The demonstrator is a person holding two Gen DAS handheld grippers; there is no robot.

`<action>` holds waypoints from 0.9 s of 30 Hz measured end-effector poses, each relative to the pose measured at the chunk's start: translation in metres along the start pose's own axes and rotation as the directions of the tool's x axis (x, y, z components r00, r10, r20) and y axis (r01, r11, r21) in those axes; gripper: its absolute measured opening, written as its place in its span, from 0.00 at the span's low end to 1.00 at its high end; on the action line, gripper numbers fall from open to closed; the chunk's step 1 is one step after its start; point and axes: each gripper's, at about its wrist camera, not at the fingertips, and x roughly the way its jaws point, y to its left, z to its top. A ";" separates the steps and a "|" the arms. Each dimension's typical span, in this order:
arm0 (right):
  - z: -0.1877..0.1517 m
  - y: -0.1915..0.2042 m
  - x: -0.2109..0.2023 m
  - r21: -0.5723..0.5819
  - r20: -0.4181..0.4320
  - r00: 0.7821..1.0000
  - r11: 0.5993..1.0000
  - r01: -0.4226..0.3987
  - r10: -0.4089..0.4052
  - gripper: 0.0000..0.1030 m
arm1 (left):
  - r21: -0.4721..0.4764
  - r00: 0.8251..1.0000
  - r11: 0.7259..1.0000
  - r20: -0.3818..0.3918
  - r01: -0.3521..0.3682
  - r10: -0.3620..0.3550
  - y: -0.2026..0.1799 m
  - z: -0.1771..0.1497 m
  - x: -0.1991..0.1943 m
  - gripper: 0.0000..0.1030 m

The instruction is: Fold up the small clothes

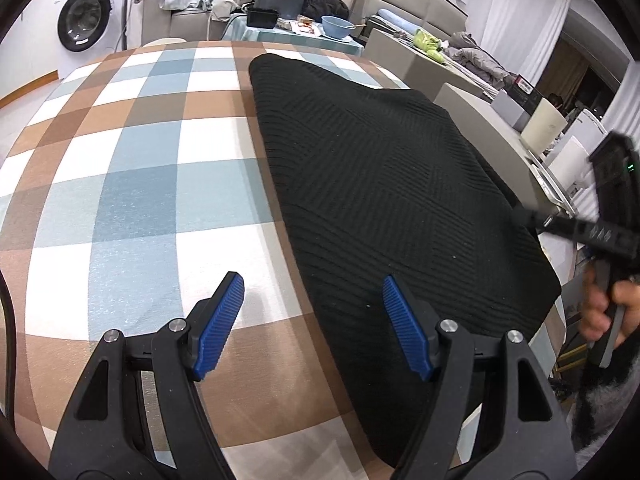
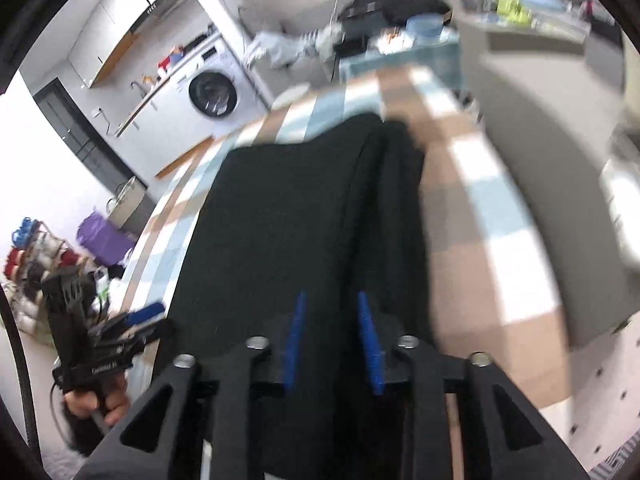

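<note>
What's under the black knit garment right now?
The black knit garment lies on the checked tablecloth, which shows on both sides of it. Whatever sits directly beneath the fabric is covered, so I cannot tell if anything else lies under it.

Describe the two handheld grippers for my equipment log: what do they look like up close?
Both match: the left gripper and right gripper have matte black linkage arms with triangular cutouts and silver pivot pins. The jaws carry blue ribbed pads. A black cable runs past the rim. A fuzzy grey sleeve covers the person's right arm.
</note>
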 end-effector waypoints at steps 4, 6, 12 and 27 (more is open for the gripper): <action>-0.011 0.012 0.010 -0.046 0.011 1.000 0.999 0.010 -0.009 0.09 | 0.017 1.000 1.000 0.000 0.002 -0.002 -0.005 0.000 -0.001 0.68; -0.010 0.016 -0.003 -0.061 0.087 0.996 0.998 0.009 -0.003 0.09 | 0.027 1.000 1.000 0.010 -0.006 0.005 -0.007 -0.001 -0.004 0.68; -0.022 0.009 0.006 -0.056 0.011 0.994 0.993 0.106 -0.105 0.18 | 0.007 1.000 1.000 -0.003 0.004 -0.004 -0.007 -0.007 -0.007 0.68; -0.045 -0.016 -0.031 0.006 0.017 0.998 0.998 0.063 -0.063 0.55 | 0.108 0.994 0.990 -0.059 0.093 -0.087 -0.044 -0.042 -0.011 0.68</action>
